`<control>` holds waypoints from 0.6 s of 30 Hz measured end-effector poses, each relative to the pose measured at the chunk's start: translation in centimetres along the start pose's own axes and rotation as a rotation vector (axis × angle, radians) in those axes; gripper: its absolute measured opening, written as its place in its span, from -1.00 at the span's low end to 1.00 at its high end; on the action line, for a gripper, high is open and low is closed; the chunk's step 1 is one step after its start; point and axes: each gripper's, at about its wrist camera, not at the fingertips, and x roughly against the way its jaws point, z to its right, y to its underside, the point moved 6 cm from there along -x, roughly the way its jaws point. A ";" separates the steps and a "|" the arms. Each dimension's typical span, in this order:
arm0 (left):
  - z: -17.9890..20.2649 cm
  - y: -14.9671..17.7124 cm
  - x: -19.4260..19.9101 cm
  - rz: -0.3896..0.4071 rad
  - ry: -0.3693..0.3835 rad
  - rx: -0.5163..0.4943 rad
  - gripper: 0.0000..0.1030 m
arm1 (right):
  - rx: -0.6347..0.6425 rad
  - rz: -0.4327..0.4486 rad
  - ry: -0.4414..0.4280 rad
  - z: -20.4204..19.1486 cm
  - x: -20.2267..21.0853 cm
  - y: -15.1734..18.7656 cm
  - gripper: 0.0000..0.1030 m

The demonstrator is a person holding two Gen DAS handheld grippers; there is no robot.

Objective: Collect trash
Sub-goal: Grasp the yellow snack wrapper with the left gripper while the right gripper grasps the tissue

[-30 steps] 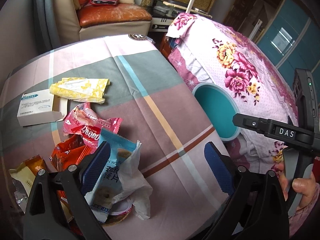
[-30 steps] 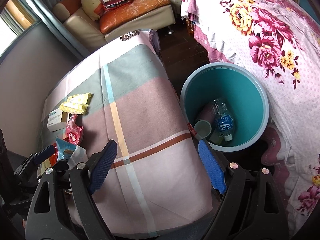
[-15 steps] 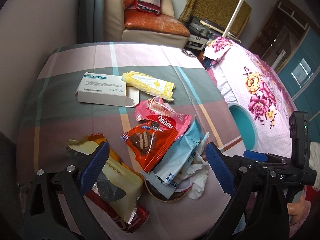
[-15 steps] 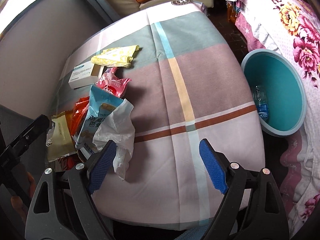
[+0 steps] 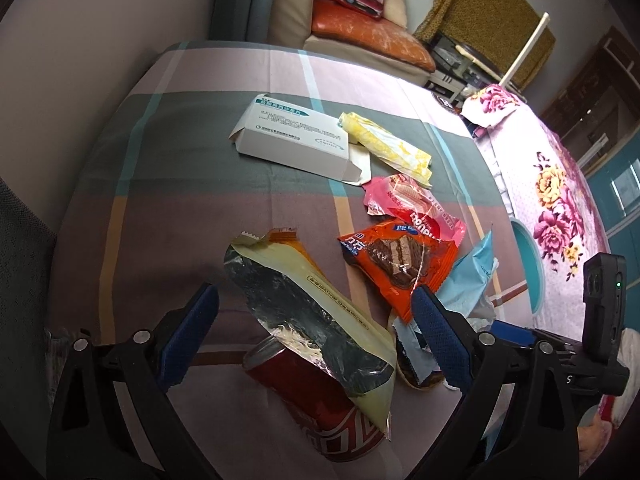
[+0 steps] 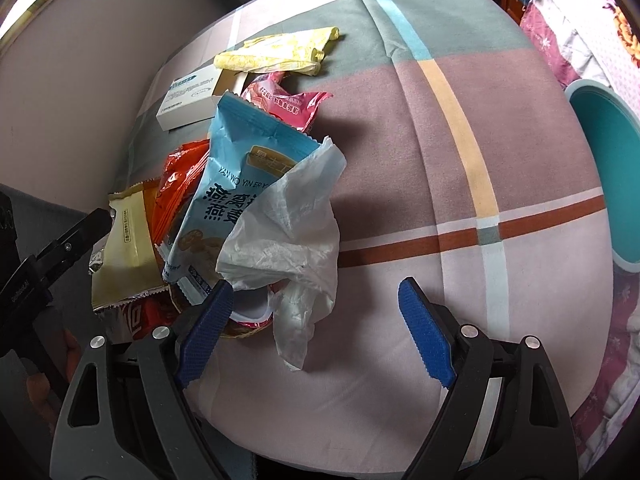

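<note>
Trash lies heaped on the plaid table (image 5: 168, 184). In the left wrist view my open left gripper (image 5: 312, 340) straddles a cream foil wrapper (image 5: 320, 304) lying over a red can (image 5: 332, 420); beyond are an orange wafer wrapper (image 5: 400, 260), a pink wrapper (image 5: 412, 208), a yellow wrapper (image 5: 384, 148) and a white box (image 5: 292, 136). In the right wrist view my open right gripper (image 6: 316, 336) hovers at a crumpled white tissue (image 6: 296, 232) and a blue snack bag (image 6: 236, 184). The teal bin (image 6: 608, 176) stands off the table's right edge.
A bed with a pink floral cover (image 5: 560, 184) lies right of the table. A sofa with an orange cushion (image 5: 360, 36) stands behind it. A grey wall (image 5: 80, 60) runs along the table's left side. The table's right half (image 6: 460, 160) is bare cloth.
Both grippers have swung left, away from the bin and over the trash heap. The left gripper has closed in on the cream wrapper and can. Both stay open.
</note>
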 end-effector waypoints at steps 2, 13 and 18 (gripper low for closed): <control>-0.4 0.1 -0.7 -0.017 -0.005 0.013 0.88 | 0.008 -0.002 0.000 -0.2 -0.3 0.0 0.56; 0.0 0.4 -3.1 -0.050 -0.006 0.010 0.73 | 0.027 -0.034 -0.024 0.0 -1.0 0.4 -0.43; 0.2 0.6 -3.9 -0.069 -0.014 0.002 0.27 | 0.030 -0.010 -0.018 0.3 -0.4 0.2 -0.67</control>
